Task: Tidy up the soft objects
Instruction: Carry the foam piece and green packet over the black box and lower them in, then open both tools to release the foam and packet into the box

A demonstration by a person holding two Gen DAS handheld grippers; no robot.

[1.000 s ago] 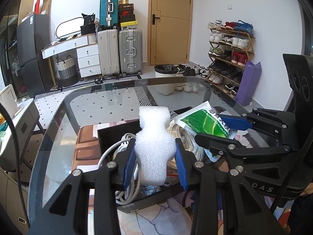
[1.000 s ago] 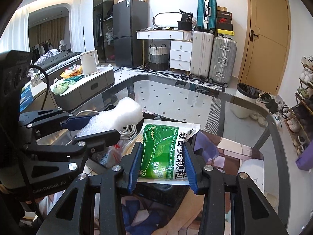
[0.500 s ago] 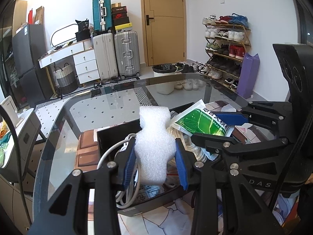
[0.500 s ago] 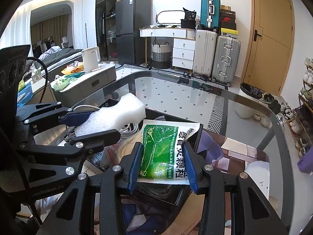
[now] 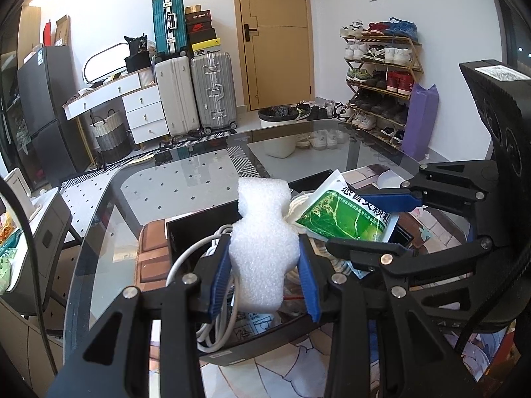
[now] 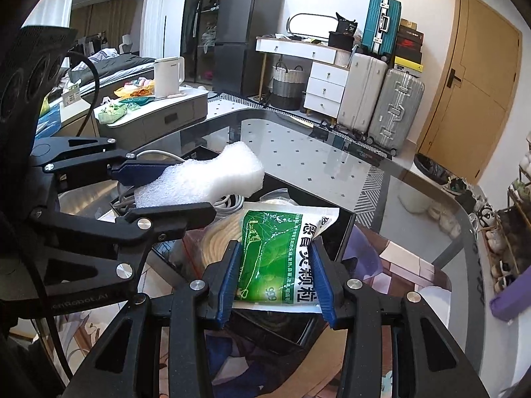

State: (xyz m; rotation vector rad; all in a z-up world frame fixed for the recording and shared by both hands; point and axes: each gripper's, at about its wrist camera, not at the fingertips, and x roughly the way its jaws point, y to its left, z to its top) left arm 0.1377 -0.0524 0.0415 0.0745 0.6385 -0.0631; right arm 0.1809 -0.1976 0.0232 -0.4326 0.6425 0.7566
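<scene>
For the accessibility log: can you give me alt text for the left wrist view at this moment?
The left gripper clamps a white foam piece above a black bin of cables on a glass table. To its right, the right gripper holds a green packet.

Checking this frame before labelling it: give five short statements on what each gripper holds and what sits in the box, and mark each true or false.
1. The left gripper is clamped on a white, bumpy foam block. True.
2. The right gripper holds a red cloth. False: it is shut on a green and white printed sachet.
3. Both held items hang over an open black rectangular box on the glass table. True.
4. The box holds nothing. False: a coiled white cable lies in it, among other items.
5. The foam block and the sachet are pinched in the same gripper. False: each gripper holds one.
</scene>
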